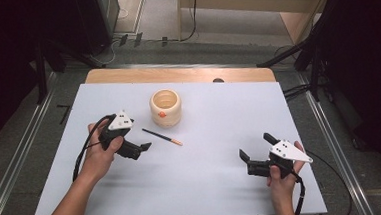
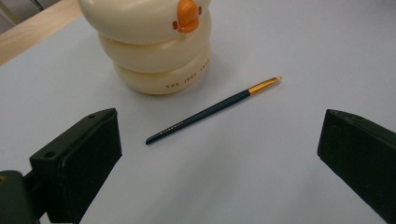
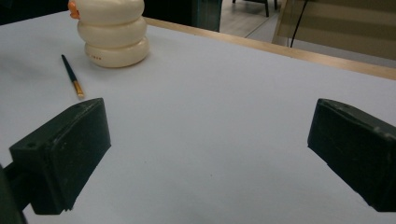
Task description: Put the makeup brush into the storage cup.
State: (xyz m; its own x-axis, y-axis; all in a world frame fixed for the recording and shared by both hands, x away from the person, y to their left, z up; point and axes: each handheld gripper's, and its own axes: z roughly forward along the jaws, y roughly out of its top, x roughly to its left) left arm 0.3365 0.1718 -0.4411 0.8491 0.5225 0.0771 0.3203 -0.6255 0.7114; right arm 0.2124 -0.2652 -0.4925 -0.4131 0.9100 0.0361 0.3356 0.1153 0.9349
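White counter [image 1: 193, 187]: slim dark brush with gold ferrule [image 1: 162, 137] lay at 5 o'clock of cream ribbed duck-faced pot [image 1: 166, 108]; left tool [image 1: 140, 149] and right tool [image 1: 255, 151] both gaped, empty.

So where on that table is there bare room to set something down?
Most of the table is bare: the wide stretch between the left gripper and right gripper, and the far right side. It is crowded only around the duck-faced pot and the brush beside it.
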